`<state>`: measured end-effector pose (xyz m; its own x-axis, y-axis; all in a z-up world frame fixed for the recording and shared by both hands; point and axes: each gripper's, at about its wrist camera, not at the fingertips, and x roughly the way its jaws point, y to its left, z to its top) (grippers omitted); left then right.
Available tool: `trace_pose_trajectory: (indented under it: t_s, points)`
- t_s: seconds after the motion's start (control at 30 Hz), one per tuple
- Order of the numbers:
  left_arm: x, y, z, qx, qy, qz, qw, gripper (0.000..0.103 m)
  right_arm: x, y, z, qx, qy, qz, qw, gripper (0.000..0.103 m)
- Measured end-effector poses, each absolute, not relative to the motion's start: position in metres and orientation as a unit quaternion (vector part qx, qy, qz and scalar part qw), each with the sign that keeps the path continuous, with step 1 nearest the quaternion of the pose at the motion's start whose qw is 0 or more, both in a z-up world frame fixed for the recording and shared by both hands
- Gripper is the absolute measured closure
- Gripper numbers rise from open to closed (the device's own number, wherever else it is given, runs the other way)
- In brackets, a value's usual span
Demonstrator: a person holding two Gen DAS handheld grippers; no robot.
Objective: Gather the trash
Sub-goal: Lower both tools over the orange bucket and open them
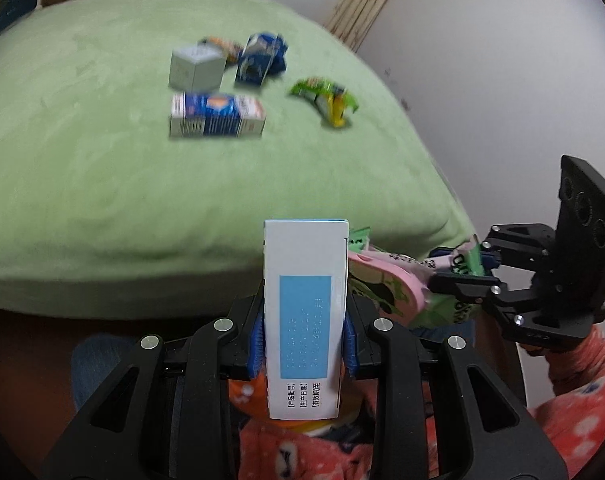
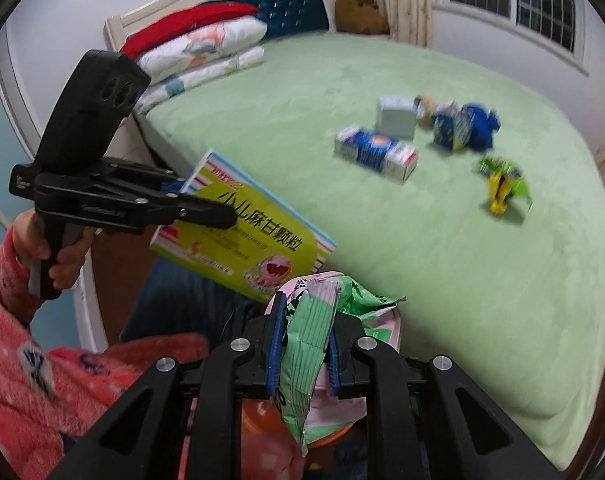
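Both hands are loaded. The left gripper [image 1: 305, 344] is clamped on a medicine box [image 1: 305, 316], which stands upright between its blue pads; from the right wrist view the same box [image 2: 244, 236] shows a yellow-green printed face. The right gripper [image 2: 302, 354] is pinched on a crumpled pink-and-green wrapper [image 2: 308, 344], which droops below its fingers.

Judging by this, the collecting is partway through: two pieces are lifted off the bed [image 1: 102, 184] but not yet dropped anywhere.

Still lying on the bed, well ahead of both grippers, are:
- a blue-and-white carton [image 1: 217, 115] on its side,
- a small grey-white box [image 1: 196, 68] just beyond it,
- a crumpled blue packet [image 1: 260, 60] beside that box, with a bit of orange wrapper [image 1: 222, 45] behind,
- a green-and-yellow wrapper [image 1: 326, 100] off to the right, apart from the rest.

So roughly five pieces remain to pick up.

As for a container, something orange [image 2: 258, 412] sits directly beneath the right gripper, mostly hidden by the wrapper and fingers; it may be a bin, but its shape and contents cannot be made out.
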<state>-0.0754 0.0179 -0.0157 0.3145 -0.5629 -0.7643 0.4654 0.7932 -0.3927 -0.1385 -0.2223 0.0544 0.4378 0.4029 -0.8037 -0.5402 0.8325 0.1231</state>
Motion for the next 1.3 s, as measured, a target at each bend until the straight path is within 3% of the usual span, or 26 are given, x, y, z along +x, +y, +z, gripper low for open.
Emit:
trace_pose_trajectory:
  t_s: [0.5, 0.87, 0.93, 0.97, 1.0, 1.03, 1.1, 1.3]
  points:
    - [-0.072, -0.011, -0.162, -0.016, 0.640, -0.264, 0.722, 0.074, -0.138, -0.224, -0.076, -0.018, 0.587, 0.245, 0.772, 0.085]
    - [-0.062, -0.033, -0.207, -0.016, 0.682, -0.254, 0.686, 0.074, -0.123, -0.229, -0.126, 0.029, 0.629, 0.217, 0.746, 0.083]
    - [-0.062, -0.035, -0.211, -0.013, 0.685, -0.246, 0.686, 0.073, -0.119, -0.231, -0.128, 0.039, 0.634, 0.215, 0.742, 0.079]
    - [-0.061, -0.037, -0.212, -0.010, 0.687, -0.238, 0.686, 0.070, -0.117, -0.232, -0.127, 0.040, 0.632, 0.209, 0.745, 0.064]
    - [-0.061, -0.042, -0.215, -0.007, 0.691, -0.232, 0.685, 0.059, -0.116, -0.233, -0.125, 0.038, 0.631, 0.204, 0.748, 0.042]
    - [-0.062, -0.042, -0.216, -0.009, 0.693, -0.228, 0.684, 0.054, -0.115, -0.233, -0.122, 0.035, 0.626, 0.196, 0.753, 0.038]
    - [-0.062, -0.039, -0.214, -0.009, 0.690, -0.220, 0.689, 0.039, -0.115, -0.233, -0.117, 0.028, 0.619, 0.190, 0.762, 0.037]
    - [-0.057, -0.030, -0.209, -0.016, 0.681, -0.201, 0.703, 0.036, -0.117, -0.242, -0.106, 0.031, 0.607, 0.172, 0.776, 0.033]
